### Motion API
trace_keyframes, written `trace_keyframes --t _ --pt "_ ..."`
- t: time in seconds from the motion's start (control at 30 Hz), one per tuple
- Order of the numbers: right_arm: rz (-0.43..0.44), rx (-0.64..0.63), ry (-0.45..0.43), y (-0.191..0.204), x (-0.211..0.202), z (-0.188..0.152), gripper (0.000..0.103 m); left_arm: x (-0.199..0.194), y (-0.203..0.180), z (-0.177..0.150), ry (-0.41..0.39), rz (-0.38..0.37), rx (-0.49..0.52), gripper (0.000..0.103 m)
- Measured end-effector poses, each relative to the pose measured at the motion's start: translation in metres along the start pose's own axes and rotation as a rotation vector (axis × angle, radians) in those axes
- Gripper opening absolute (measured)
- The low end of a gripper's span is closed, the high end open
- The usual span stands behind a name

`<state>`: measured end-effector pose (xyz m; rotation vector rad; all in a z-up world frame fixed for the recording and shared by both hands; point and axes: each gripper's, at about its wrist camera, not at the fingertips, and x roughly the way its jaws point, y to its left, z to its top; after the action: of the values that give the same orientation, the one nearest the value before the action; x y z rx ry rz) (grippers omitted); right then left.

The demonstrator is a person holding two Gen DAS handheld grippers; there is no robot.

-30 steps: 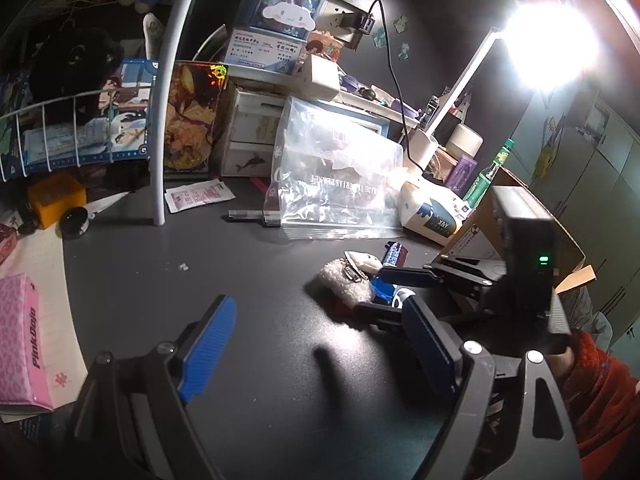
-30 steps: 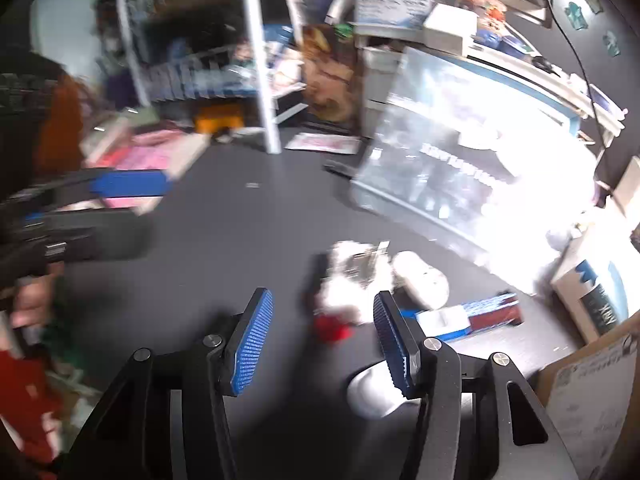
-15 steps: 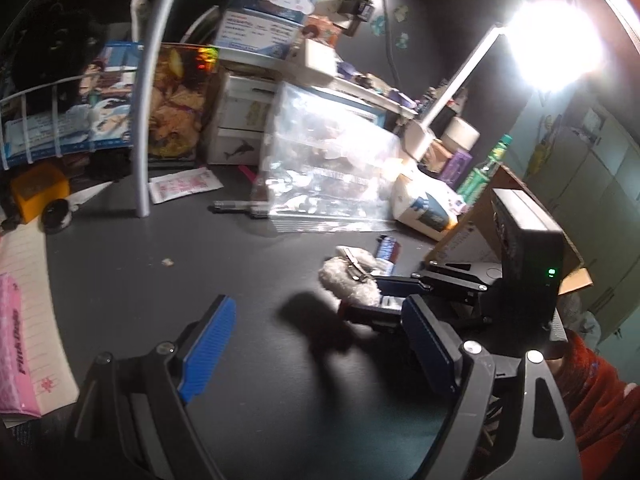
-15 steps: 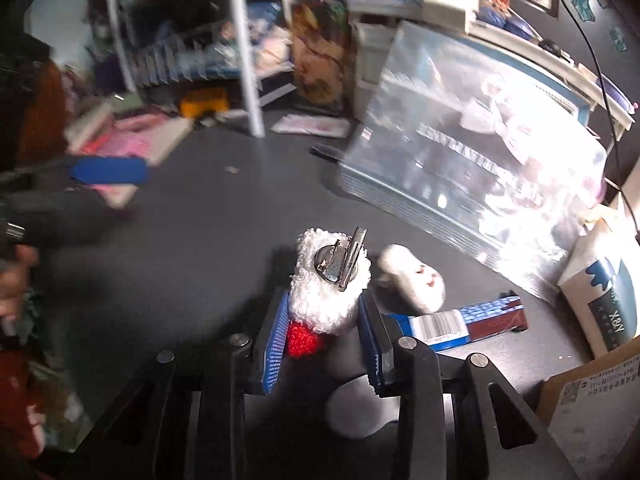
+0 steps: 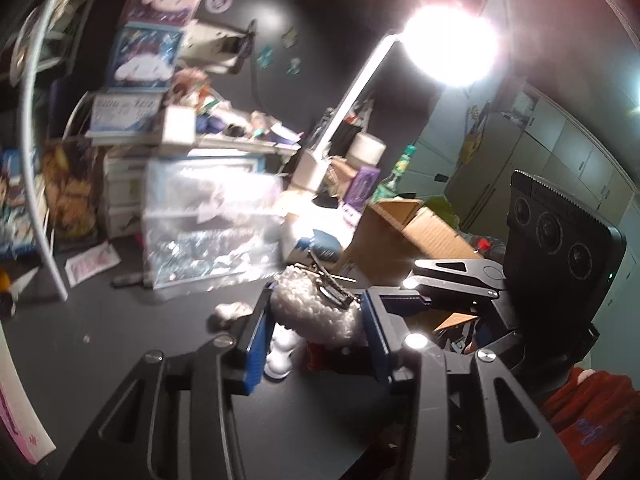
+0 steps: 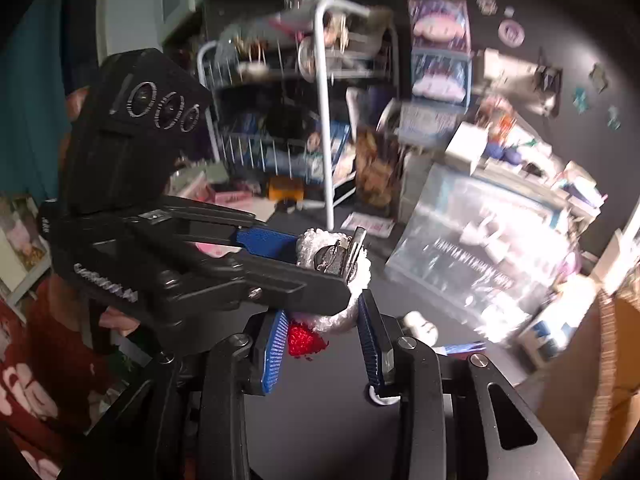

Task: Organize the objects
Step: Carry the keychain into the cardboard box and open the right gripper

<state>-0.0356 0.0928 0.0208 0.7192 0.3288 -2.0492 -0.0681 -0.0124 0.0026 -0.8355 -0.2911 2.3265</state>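
Observation:
A fluffy white plush keychain with a metal clip and a red bottom part hangs in the air above the dark desk. My left gripper is shut on its upper white part. My right gripper is shut on its lower part from the other side. In the right wrist view the left gripper's blue pads press against the plush. A small white figure and a wrapped blue bar lie on the desk below.
A clear plastic bag stands at the back of the desk. An open cardboard box is at the right. A white wire rack, a lit desk lamp and stacked boxes crowd the back. A pink box lies at the left.
The right gripper closed on the plush keychain and lifted it off the desk. The left gripper moved in and closed on it too.

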Motion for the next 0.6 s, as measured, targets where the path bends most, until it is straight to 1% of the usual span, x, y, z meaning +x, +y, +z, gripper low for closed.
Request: trace_keyframes --t 0.13,0.27,0.37,0.47,0.6 --pt "-0.052 -0.005 -0.036 -0.008 -0.032 0.011 0.029 0.008 -0.031 0.025 0.000 -0.020 0.067 0.038" --pt "-0.114 0.003 -0.055 -0.026 -0.065 0.015 0.029 0.030 -0.056 0.049 0.022 -0.056 0.108 0.038" --pt "-0.163 0.024 -0.048 -0.045 -0.083 0.014 0.029 0.055 -0.076 0.062 0.060 -0.082 0.129 0.037" --pt "-0.191 0.061 -0.028 -0.066 -0.098 0.009 0.029 0.083 -0.094 0.072 0.110 -0.108 0.145 0.038" --pt "-0.212 0.122 0.010 -0.097 -0.113 -0.003 0.029 0.117 -0.113 0.078 0.172 -0.127 0.163 0.038"
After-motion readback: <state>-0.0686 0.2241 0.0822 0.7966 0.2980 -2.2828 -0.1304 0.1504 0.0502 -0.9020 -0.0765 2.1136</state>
